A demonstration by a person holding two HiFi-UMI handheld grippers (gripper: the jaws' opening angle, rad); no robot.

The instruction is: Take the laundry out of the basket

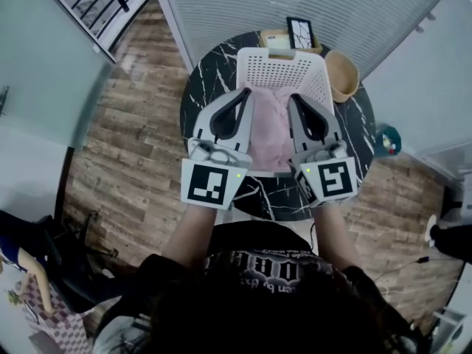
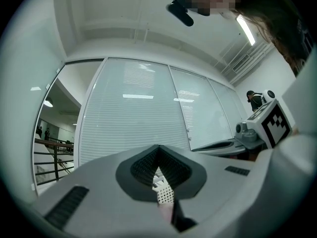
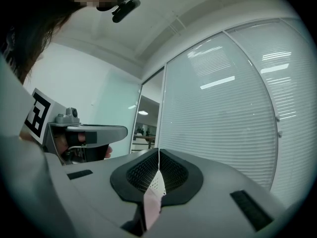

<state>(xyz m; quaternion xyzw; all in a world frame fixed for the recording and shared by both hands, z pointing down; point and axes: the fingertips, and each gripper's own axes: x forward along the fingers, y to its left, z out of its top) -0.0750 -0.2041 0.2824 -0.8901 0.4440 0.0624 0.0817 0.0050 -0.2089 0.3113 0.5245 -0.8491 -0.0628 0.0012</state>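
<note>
A white perforated laundry basket point(image 1: 280, 54) stands on a round black marble table point(image 1: 214, 72), with pink laundry point(image 1: 269, 127) heaped inside. Both grippers hover over the basket, side by side, noses pointing away from the person. My left gripper point(image 1: 245, 93) is shut with nothing between its jaws, and so is my right gripper point(image 1: 293, 98). In the left gripper view the jaws meet at the tip point(image 2: 158, 148); a slit below them shows basket mesh point(image 2: 165, 195) and pink cloth point(image 2: 166, 211). The right gripper view shows the same: tips together point(image 3: 158, 150), mesh point(image 3: 157, 182) and pink cloth point(image 3: 151, 207) beyond.
A wooden bowl point(image 1: 341, 74) sits at the table's far right beside the basket. A small framed picture point(image 1: 300, 32) and a wooden box point(image 1: 274, 39) stand behind the basket. A wall of blinds is close behind the table. The floor is wood planks.
</note>
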